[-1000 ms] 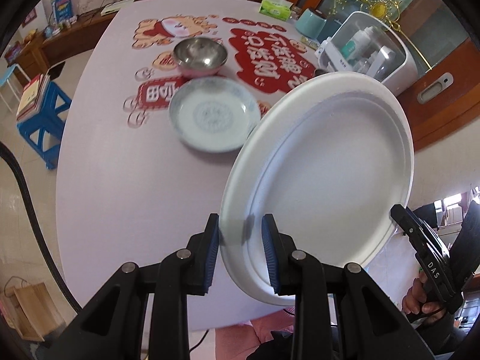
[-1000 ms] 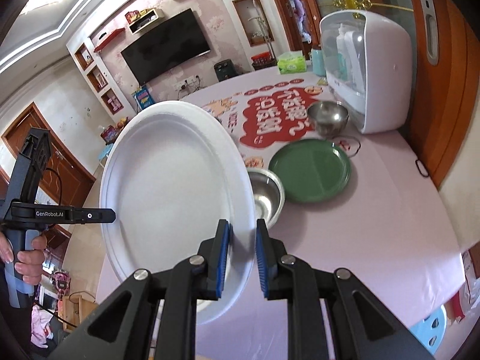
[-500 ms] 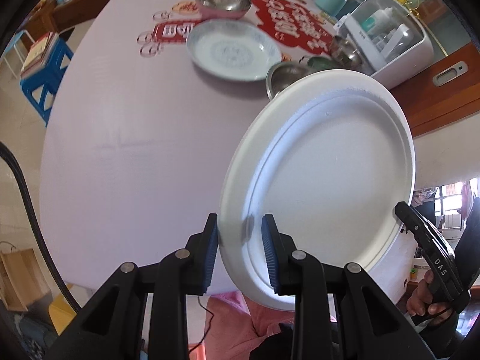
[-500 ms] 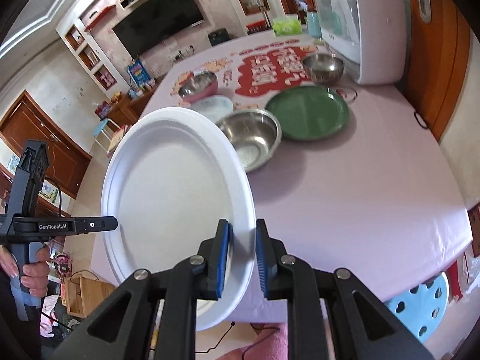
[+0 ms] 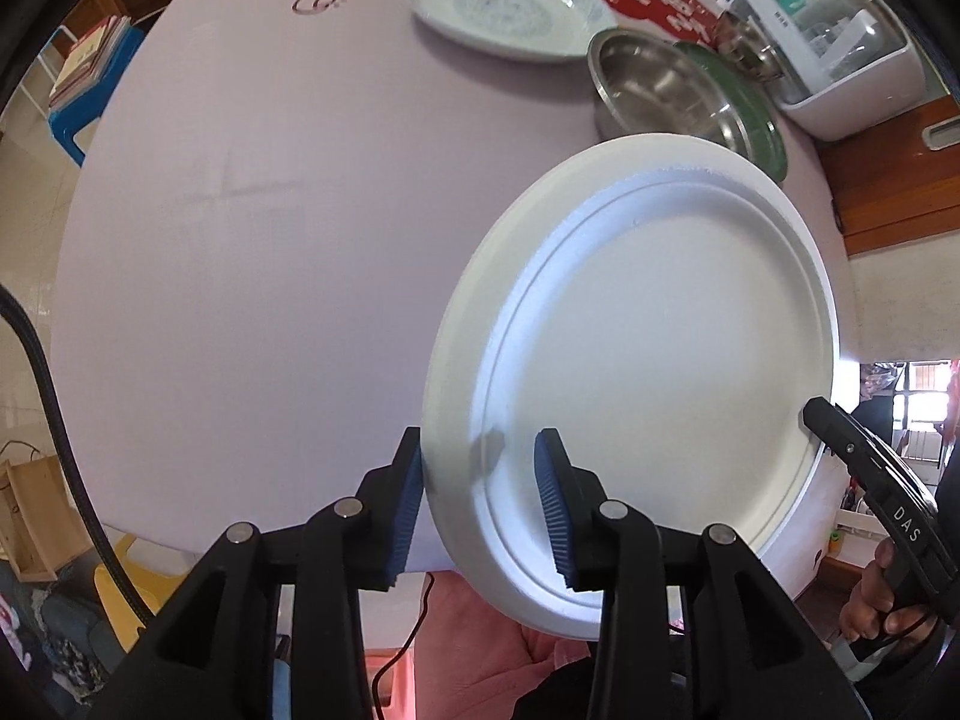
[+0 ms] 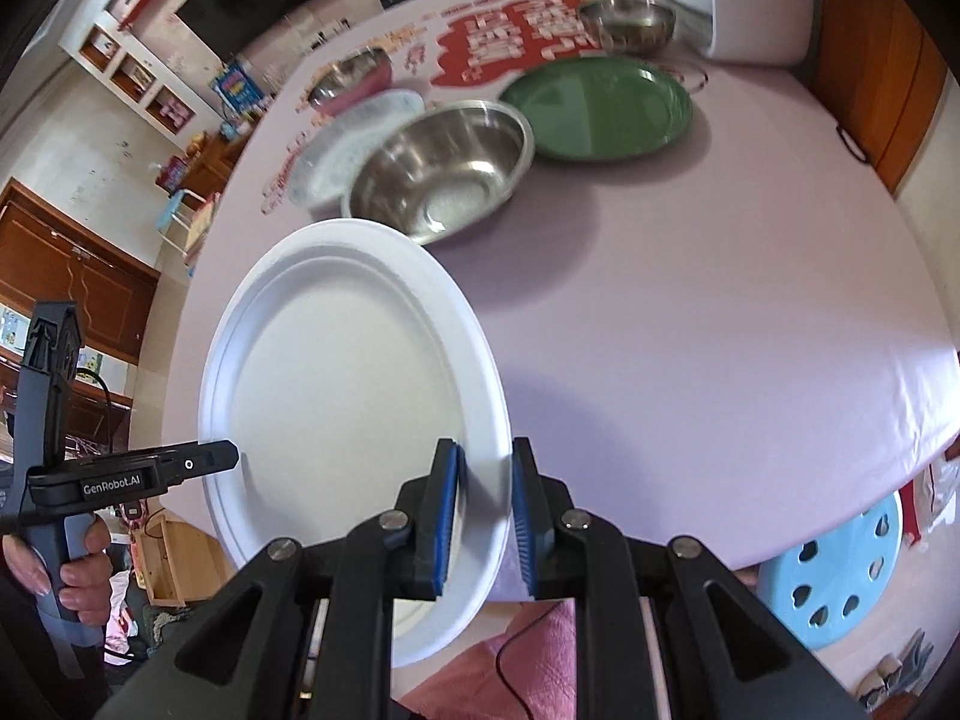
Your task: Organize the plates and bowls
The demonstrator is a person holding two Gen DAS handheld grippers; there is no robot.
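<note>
1. A white plate (image 5: pixel 648 360) is held in the air above the near edge of the desk (image 5: pixel 252 228), well short of the other dishes

2. The left gripper (image 5: pixel 480 498) is set across the plate's near rim: the outer pad is touching the rim, while a gap shows between the inner pad and the plate face, so whether it is truly clamped cannot be told

3. The right gripper (image 6: pixel 483 516) is closed on the opposite rim of the same plate (image 6: pixel 348 384), both pads lying against it

4. The plate is tilted up on edge, not flat; being round it has no long axis, and in the left wrist view its hollow face is turned toward the person

5. A slip is judged the main risk: a light, thin plate pinched only at the rim could twist or drop if either gripper eases off unevenly

6. A second risk is a knock against the steel bowl (image 6: pixel 444 174), which stands just beyond the plate's far edge, should the plate be carried forward while tilted; the green plate (image 6: pixel 600 108) and patterned plate (image 5: pixel 510 12) lie beyond
</note>
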